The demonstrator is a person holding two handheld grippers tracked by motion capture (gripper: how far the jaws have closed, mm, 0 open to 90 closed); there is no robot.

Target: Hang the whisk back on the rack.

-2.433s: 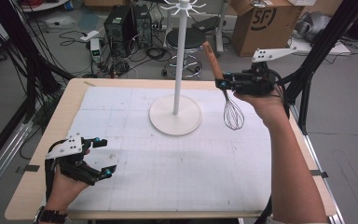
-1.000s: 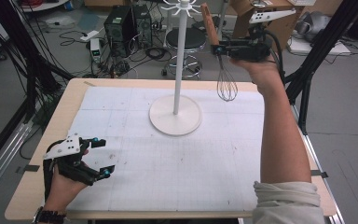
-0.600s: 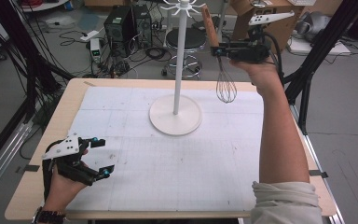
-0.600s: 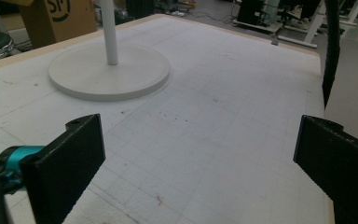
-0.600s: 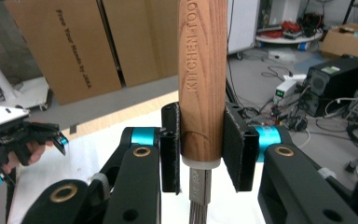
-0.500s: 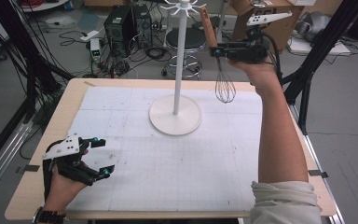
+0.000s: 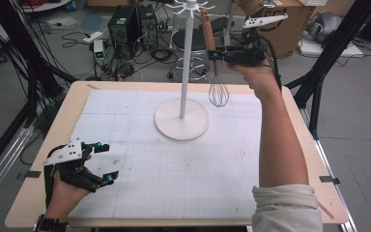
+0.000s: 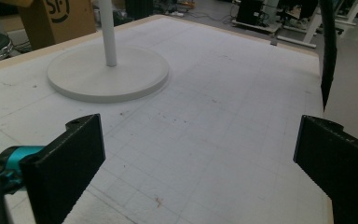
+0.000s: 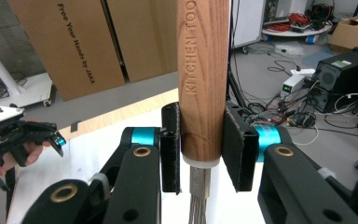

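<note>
The right claw (image 7: pixel 216 54) is gripping a whisk (image 7: pixel 217 72) by its wooden handle (image 9: pixel 204 79). In the right gripper view, both black pads (image 9: pixel 238 145) are pressing flat against the lower end of the handle, just above the pale collar where the wires begin. The jaws are standing only as far apart as the handle is thick. The handle is pointing upright and the wire head (image 7: pixel 219 92) is hanging straight down below the claw.

Taking the white stand (image 7: pixel 182 116) as the landmark: the whisk is hanging in the air just to the right of the stand's pole (image 7: pixel 186 63), apart from it, with the handle top reaching near the ring of hooks (image 7: pixel 190 6) at the top. The wire head is hanging above the tabletop (image 7: pixel 125 193), beyond the right edge of the stand's round base.

The left claw (image 7: pixel 101 164) is resting on the tabletop well in front of and to the left of the stand's base. Its jaws are standing wide apart, released, with nothing between them; the left gripper view is showing bare gridded surface between the pads (image 8: pixel 74 158).
</note>
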